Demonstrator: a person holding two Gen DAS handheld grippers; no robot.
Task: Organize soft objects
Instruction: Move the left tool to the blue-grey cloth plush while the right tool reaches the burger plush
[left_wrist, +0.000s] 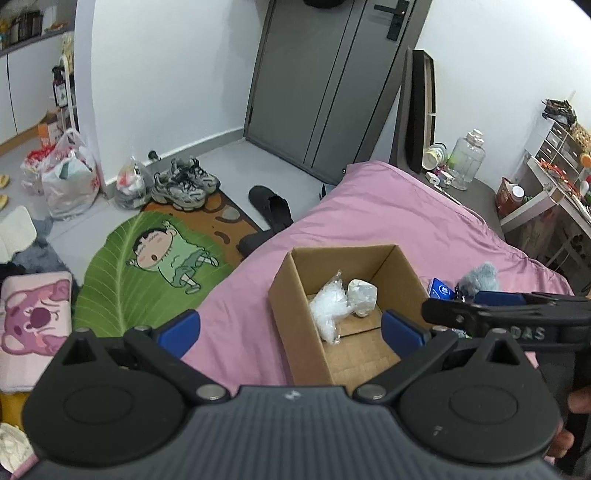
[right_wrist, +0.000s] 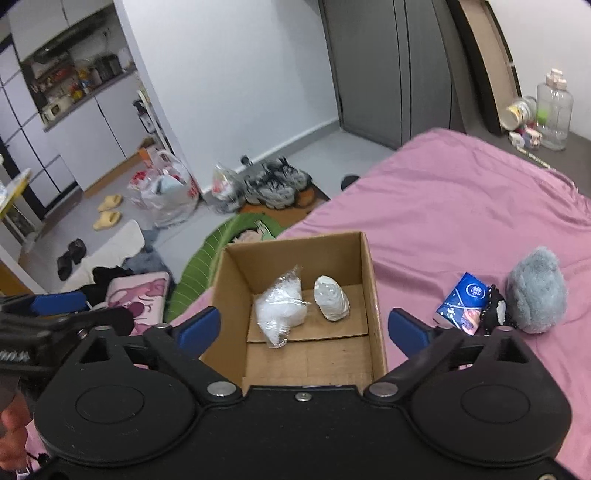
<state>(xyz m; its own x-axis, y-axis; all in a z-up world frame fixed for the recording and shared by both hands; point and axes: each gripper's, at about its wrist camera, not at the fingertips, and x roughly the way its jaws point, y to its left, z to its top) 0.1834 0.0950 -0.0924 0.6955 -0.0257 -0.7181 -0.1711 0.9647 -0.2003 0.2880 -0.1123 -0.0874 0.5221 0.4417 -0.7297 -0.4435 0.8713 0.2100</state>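
Note:
An open cardboard box (left_wrist: 291, 306) (right_wrist: 375, 295) stands on the pink bed. Inside lie a white plastic bag of stuffing (left_wrist: 328, 312) (right_wrist: 280, 314) and a pale wrapped bundle (left_wrist: 362, 295) (right_wrist: 331, 298). Right of the box on the sheet are a blue tissue pack (right_wrist: 461, 304) (left_wrist: 441, 290), a small black item (right_wrist: 493, 310) and a grey plush toy (right_wrist: 537, 291) (left_wrist: 480, 277). My left gripper (left_wrist: 290, 328) is open and empty above the box's near left side. My right gripper (right_wrist: 303, 325) is open and empty over the box; it also shows in the left wrist view (left_wrist: 502, 317).
The pink bed sheet (right_wrist: 461, 206) spreads to the right and back. On the floor left are a green leaf rug (left_wrist: 147, 266), grey sneakers (left_wrist: 184, 184), plastic bags (left_wrist: 70, 184), a pink cushion (left_wrist: 33, 321) and clothes. A bedside ledge holds a clear jug (right_wrist: 554, 110).

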